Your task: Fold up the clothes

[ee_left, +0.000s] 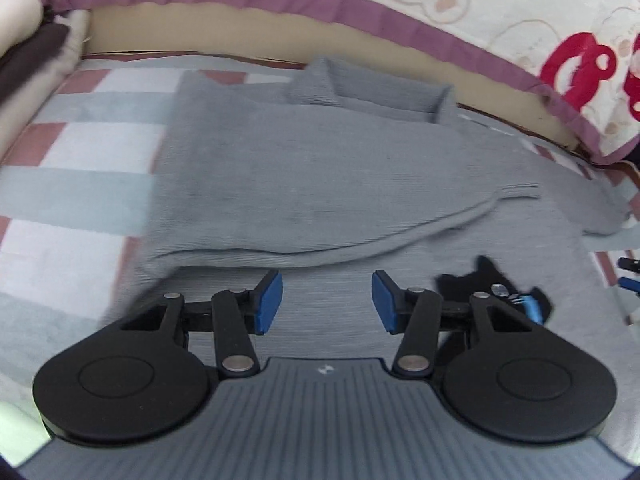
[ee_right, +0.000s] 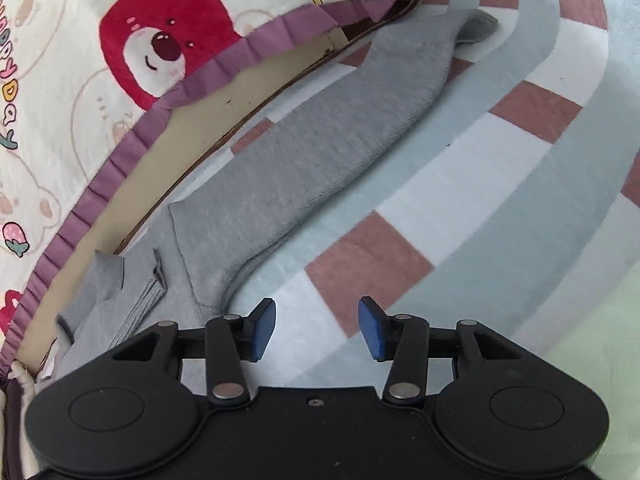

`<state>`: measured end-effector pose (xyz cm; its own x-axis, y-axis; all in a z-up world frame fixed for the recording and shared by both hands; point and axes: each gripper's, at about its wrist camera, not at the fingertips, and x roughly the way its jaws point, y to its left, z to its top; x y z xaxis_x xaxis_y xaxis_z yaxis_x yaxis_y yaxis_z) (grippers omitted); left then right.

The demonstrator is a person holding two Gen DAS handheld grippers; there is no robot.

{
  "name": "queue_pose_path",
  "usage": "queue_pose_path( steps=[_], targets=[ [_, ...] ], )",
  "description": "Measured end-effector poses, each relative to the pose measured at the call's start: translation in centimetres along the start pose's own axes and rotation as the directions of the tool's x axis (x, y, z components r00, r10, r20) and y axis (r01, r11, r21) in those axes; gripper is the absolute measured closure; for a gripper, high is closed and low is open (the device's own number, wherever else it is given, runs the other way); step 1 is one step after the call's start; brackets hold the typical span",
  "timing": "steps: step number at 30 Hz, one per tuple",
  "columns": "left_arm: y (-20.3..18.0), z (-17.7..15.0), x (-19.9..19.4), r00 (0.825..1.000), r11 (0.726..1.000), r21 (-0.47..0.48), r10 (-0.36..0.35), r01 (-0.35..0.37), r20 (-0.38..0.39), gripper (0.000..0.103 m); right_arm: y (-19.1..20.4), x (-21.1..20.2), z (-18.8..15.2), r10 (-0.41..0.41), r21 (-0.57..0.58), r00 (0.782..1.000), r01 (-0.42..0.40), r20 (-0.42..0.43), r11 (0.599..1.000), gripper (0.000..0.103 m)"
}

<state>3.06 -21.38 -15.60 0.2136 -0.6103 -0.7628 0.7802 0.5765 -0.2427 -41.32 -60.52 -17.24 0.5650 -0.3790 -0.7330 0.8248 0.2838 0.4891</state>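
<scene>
On the checked blanket (ee_left: pixel 80 200) the grey sweater (ee_left: pixel 300 184) lies with one sleeve folded in, left gripper (ee_left: pixel 327 298) open and empty above its body, right gripper (ee_right: pixel 317 328) open beside the outstretched sleeve (ee_right: pixel 320 140), probably next to be pinched and folded across.

The left gripper (ee_left: pixel 327 302) tilts downward, its blue pads (ee_left: pixel 269 300) spread apart with nothing between them. The right gripper (ee_right: pixel 317 328) is angled down the same way, its jaws likewise parted and empty. Neither touches anything.
</scene>
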Motion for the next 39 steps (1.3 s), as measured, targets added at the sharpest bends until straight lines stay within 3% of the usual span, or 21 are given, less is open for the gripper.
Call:
queue_pose_path(
  steps=[3,6,10,16,17,18,21,23,24,26,27,28,30,32,34,35,39],
  targets=[
    [-1.3,-0.2,-0.5,1.0,1.0,0.012,0.02,-0.02,-0.002,0.054,-1.0,0.6,1.6,-0.027,0.005,0.999,0.027,0.035,1.0,0.04],
    [-1.2,-0.6,-1.3,0.999,0.999,-0.009,0.041,-0.041,0.001,0.054,-1.8,2.3,4.0,-0.088,0.036,0.991,0.085,0.097,0.996,0.04],
    [-0.2,-1.3,-2.4,0.995,0.994,-0.082,0.076,-0.072,0.057,0.054,-4.1,4.0,7.1,-0.13,0.215,0.973,0.088,0.19,0.973,0.045],
    [0.5,-1.7,-2.6,0.995,0.99,-0.13,0.072,-0.062,0.071,0.054,-3.6,7.2,8.1,-0.055,0.278,0.977,-0.005,0.206,0.961,0.045],
    [0.4,-1.7,-2.7,0.995,0.99,-0.127,0.07,-0.06,0.076,0.054,-2.9,7.6,8.0,-0.054,0.253,0.975,-0.003,0.218,0.967,0.076],
    [0.3,-1.7,-2.7,0.994,0.99,-0.126,0.076,-0.066,0.083,0.054,-1.8,7.8,7.8,-0.065,0.188,0.97,0.02,0.235,0.982,0.092],
    [0.4,-1.9,-3.2,0.984,0.982,-0.163,0.118,-0.096,0.132,0.054,3.6,7.1,6.5,-0.086,-0.034,0.936,0.104,0.343,0.994,0.095],
    [1.1,-1.9,-3.7,0.979,0.975,-0.204,0.121,-0.086,0.163,0.054,8.2,5.8,5.1,0.017,-0.171,0.93,0.05,0.367,0.984,0.095],
    [1.4,-1.7,-3.8,0.978,0.972,-0.221,0.119,-0.079,0.173,0.054,10.7,4.9,4.1,0.093,-0.252,0.927,0.001,0.363,0.968,0.095],
    [1.7,-1.4,-4.0,0.976,0.97,-0.23,0.124,-0.081,0.181,0.054,16.3,2.5,0.9,0.269,-0.452,0.911,-0.107,0.312,0.886,0.095],
    [1.7,-1.3,-4.0,0.975,0.969,-0.23,0.128,-0.084,0.182,0.054,19.0,1.5,-1.0,0.345,-0.551,0.901,-0.153,0.264,0.82,0.095],
    [1.7,-1.2,-4.1,0.974,0.969,-0.23,0.131,-0.087,0.183,0.054,21.5,0.9,-3.8,0.401,-0.656,0.896,-0.188,0.19,0.731,0.094],
    [1.6,-1.2,-4.1,0.975,0.97,-0.228,0.132,-0.089,0.181,0.054,25.3,1.2,-9.4,0.434,-0.792,0.901,-0.256,0.012,0.554,0.095],
    [1.4,-1.4,-4.0,0.977,0.97,-0.225,0.129,-0.089,0.171,0.054,26.8,2.7,-15.1,0.367,-0.849,0.923,-0.286,-0.119,0.444,0.088],
    [1.2,-1.6,-3.9,0.978,0.972,-0.213,0.132,-0.096,0.16,0.054,26.5,3.9,-19.4,0.296,-0.88,0.939,-0.285,-0.177,0.381,0.086],
    [1.1,-1.6,-4.0,0.978,0.974,-0.204,0.135,-0.101,0.156,0.053,25.9,4.3,-20.8,0.265,-0.894,0.95,-0.257,-0.164,0.368,0.079],
    [0.4,-1.6,-3.9,0.98,0.982,-0.158,0.129,-0.105,0.149,0.05,22.6,4.8,-21.7,0.15,-0.896,0.987,-0.121,-0.062,0.426,0.069]
  ],
)
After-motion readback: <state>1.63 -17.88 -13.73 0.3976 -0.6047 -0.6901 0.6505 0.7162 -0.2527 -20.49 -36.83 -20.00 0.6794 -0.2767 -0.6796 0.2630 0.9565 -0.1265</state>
